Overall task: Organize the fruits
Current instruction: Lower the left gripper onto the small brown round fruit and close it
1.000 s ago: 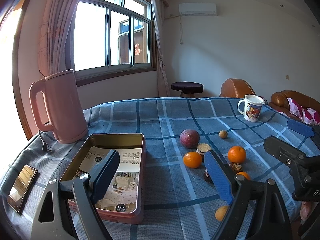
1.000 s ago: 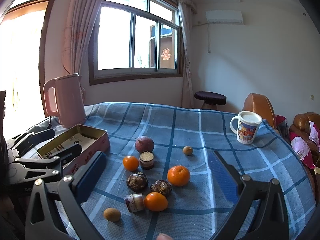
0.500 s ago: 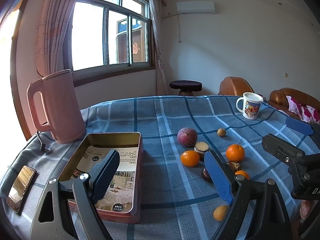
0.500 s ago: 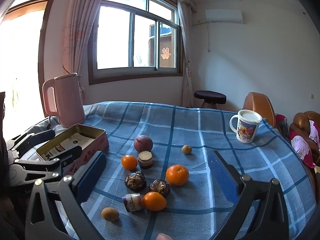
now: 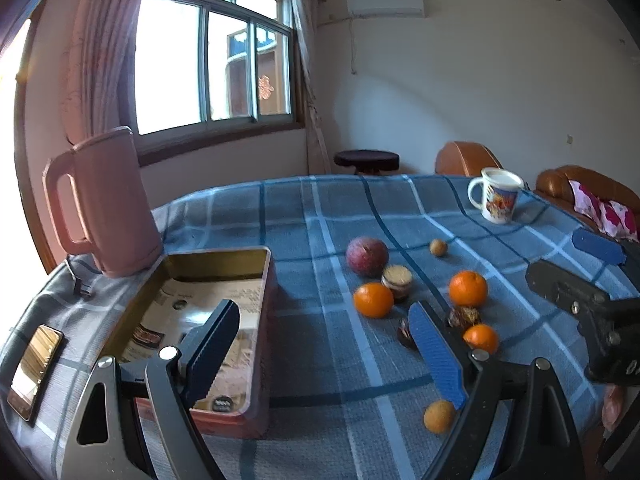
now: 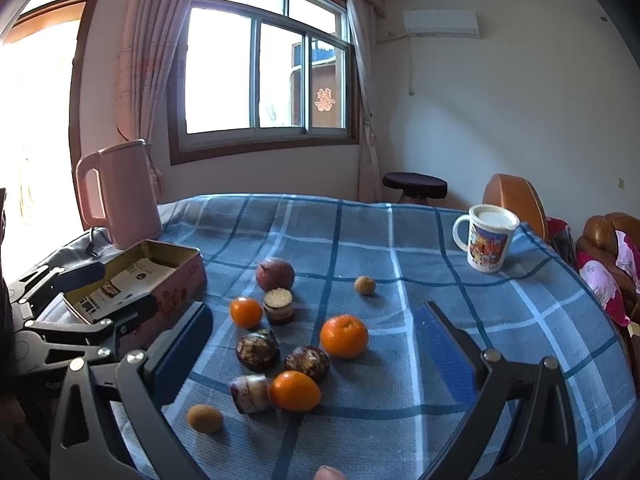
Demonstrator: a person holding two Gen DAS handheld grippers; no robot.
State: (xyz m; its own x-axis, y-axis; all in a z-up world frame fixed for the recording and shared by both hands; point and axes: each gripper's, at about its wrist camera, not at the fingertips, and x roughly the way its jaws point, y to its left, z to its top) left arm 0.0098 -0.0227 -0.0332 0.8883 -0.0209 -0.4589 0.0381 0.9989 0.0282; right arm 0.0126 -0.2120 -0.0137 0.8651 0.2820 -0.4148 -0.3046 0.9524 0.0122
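Fruits lie loose on the blue checked tablecloth [image 6: 400, 240]: a purple passion fruit [image 6: 275, 274], three oranges [image 6: 344, 336] [image 6: 246, 311] [image 6: 295, 391], two dark brown chestnut-like pieces [image 6: 257, 350] [image 6: 307, 361], and small tan fruits [image 6: 365, 285] [image 6: 205, 418]. An open pink tin [image 5: 208, 320] with a printed sheet inside sits at the left. My left gripper [image 5: 320, 344] is open, hanging between the tin and the fruits. My right gripper [image 6: 312, 344] is open above the near fruits, holding nothing.
A pink kettle [image 5: 102, 208] stands behind the tin, a phone [image 5: 36, 364] lies at the left table edge, and a printed mug [image 6: 486, 238] sits far right. A small round cake [image 6: 279, 305] and a wrapped roll [image 6: 250, 393] lie among the fruits. Brown chairs [image 6: 516, 200] stand beyond the table.
Both grippers have drifted slightly; the left view has swung a little left and down. Nothing has been taken hold of and both stay open.
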